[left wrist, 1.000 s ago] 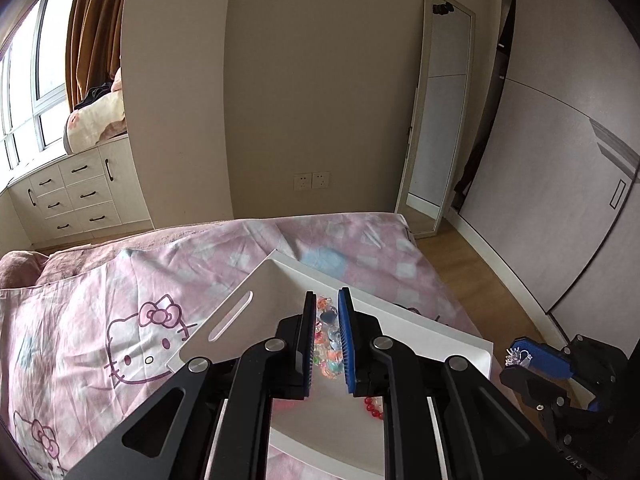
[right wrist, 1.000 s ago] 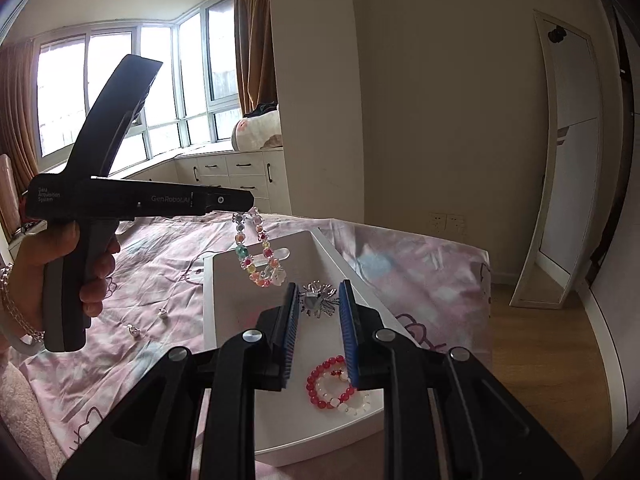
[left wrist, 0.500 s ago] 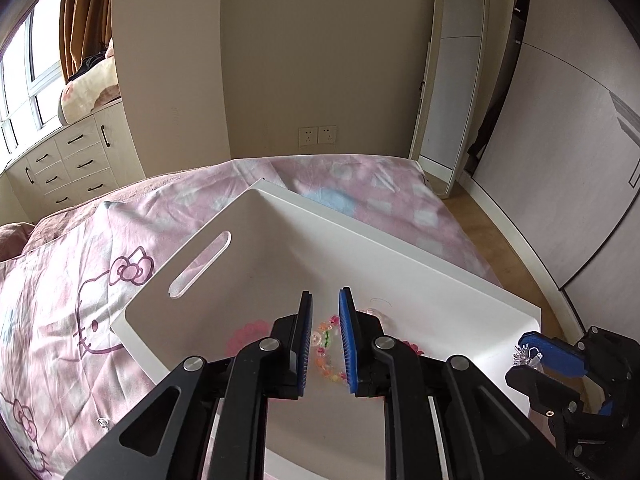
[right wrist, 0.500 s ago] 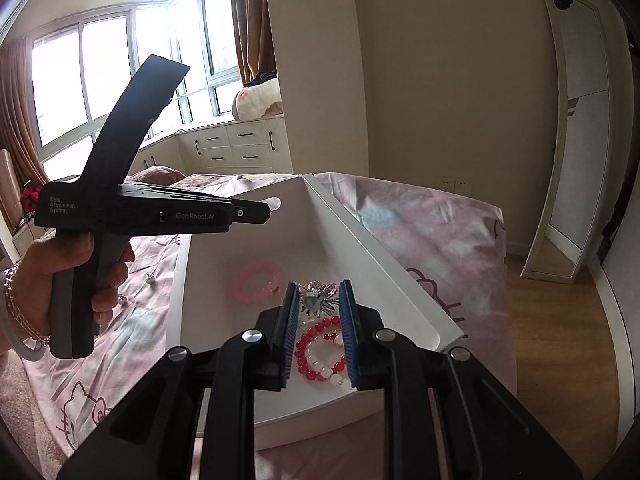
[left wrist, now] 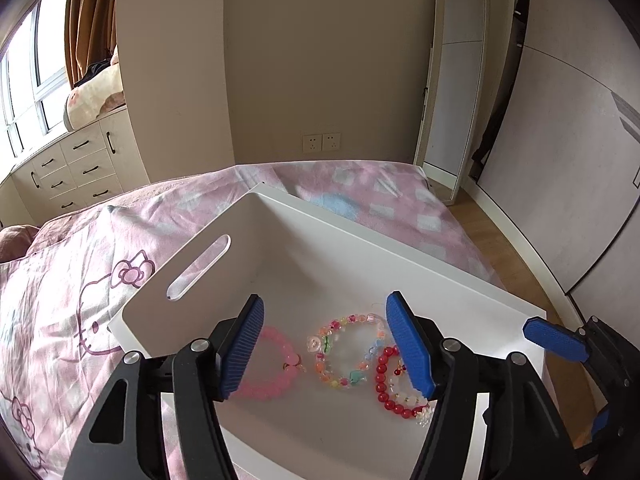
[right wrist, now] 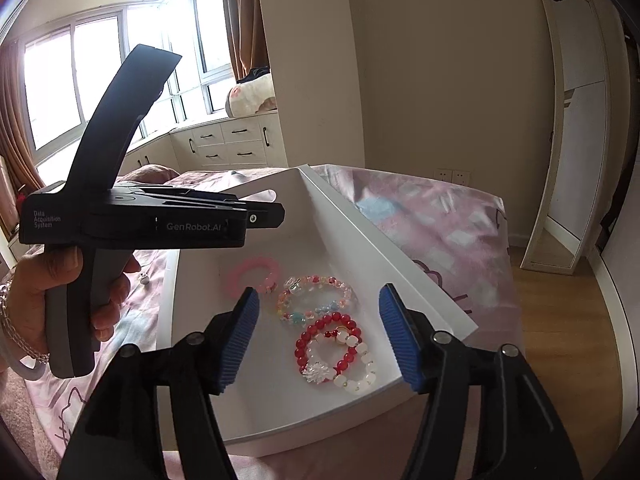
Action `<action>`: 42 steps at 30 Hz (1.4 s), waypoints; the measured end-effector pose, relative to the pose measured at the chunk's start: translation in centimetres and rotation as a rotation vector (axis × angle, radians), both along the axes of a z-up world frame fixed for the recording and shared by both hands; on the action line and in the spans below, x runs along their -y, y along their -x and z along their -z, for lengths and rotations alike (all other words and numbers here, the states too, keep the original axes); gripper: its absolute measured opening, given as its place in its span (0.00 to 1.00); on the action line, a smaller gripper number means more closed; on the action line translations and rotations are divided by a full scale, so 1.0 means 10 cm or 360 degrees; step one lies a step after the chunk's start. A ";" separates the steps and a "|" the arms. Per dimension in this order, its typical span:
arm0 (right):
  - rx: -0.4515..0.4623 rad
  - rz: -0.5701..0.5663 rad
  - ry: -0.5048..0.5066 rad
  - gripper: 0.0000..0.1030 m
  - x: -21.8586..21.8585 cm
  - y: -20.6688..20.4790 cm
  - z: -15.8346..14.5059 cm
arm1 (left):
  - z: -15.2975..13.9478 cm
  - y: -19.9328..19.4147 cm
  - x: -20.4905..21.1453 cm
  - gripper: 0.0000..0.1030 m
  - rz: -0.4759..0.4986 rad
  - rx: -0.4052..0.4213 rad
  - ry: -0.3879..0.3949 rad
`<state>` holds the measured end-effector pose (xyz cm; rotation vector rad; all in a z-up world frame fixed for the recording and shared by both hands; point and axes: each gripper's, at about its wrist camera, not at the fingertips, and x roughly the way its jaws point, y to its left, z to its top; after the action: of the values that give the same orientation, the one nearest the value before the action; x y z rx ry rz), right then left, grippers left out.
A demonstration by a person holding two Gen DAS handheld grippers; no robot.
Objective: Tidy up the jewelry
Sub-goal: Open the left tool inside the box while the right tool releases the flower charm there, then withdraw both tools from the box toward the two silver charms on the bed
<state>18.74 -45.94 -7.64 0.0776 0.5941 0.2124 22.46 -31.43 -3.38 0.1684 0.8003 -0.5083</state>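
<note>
a bedroom with beige walls, a tall mirror leaning in the far right corner and drawers under a bright window on the left; a bed under a pink cartoon-cat cover carries a white tray with a slot handle in its left wall.

both claws hang over the near end of the tray. the left claw has just been opening and is released, with nothing pressed between its blue pads. directly below its gap lies the multicoloured bead bracelet, flat on the tray floor. the pink bracelet lies just to its left, partly behind the left pad, and the red bracelet to its right, partly behind the right pad.

the right claw has likewise just been opening and grips nothing. in its view the red bracelet sits below its gap, overlapping a white bead bracelet with a small spiky crystal charm at the near edge.

all the bracelets seen lie inside the tray as flat rings, touching or nearly touching, so none has a long axis to line up with. the next move probably turns on a small silvery piece out on the bed cover, left of the tray and just beyond the hand gripping the left tool. the left claw looks nearer to it, and it would have to lift clear of the tray wall first.
</note>
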 end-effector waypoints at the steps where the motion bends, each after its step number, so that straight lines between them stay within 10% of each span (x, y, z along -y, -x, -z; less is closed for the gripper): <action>1: 0.0008 -0.0001 -0.0001 0.64 0.00 0.00 -0.02 | -0.02 0.01 0.00 0.72 -0.0002 0.0012 0.0003; 16: 0.0134 -0.0034 0.0060 0.78 -0.31 0.09 -0.34 | -0.55 0.30 -0.57 0.89 -0.0133 0.0217 0.0096; 42: 0.0230 -0.0287 0.0201 0.93 -1.90 0.07 -0.65 | -0.73 0.69 -2.90 0.91 -0.0606 0.0264 0.0144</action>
<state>18.05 -26.90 -1.12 -0.1135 0.4691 0.3516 15.52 -2.41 3.89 -0.0273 0.6261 -0.1670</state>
